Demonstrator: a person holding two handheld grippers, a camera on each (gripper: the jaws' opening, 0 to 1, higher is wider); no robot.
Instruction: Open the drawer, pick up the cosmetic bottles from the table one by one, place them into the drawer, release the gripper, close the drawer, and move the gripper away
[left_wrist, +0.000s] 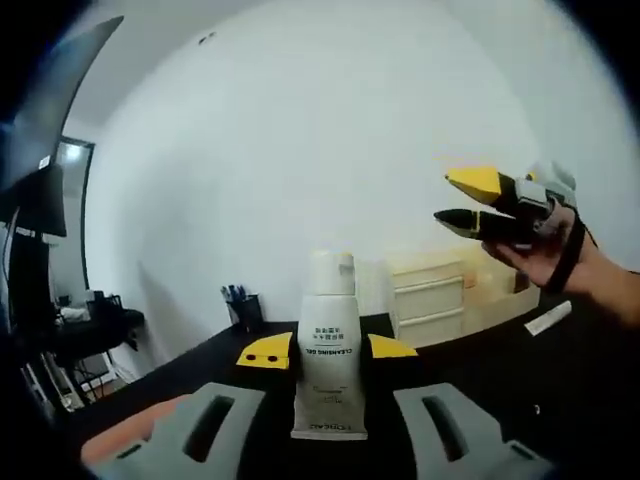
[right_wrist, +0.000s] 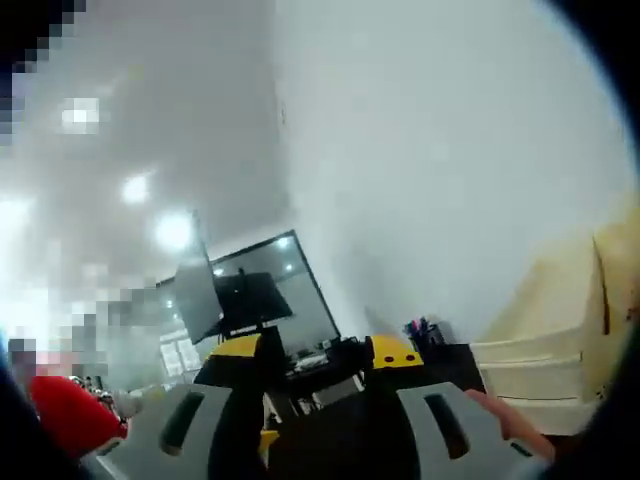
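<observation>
Between the left gripper (left_wrist: 329, 352)'s yellow-tipped jaws stands a white cleansing-gel tube (left_wrist: 329, 365), clamped and held above the black table (left_wrist: 470, 350), with the wooden drawer unit (left_wrist: 432, 297) behind it apparently closed. The right gripper (left_wrist: 457, 200) hangs raised, jaws nearly together and empty. The risk: with no drawer open, the tube could knock its front.

Open air above black table (left_wrist: 480, 360).

Both views low over table (left_wrist: 200, 365), facing white wall; shared: pen cup (left_wrist: 243, 308), drawer unit (left_wrist: 432, 298).
</observation>
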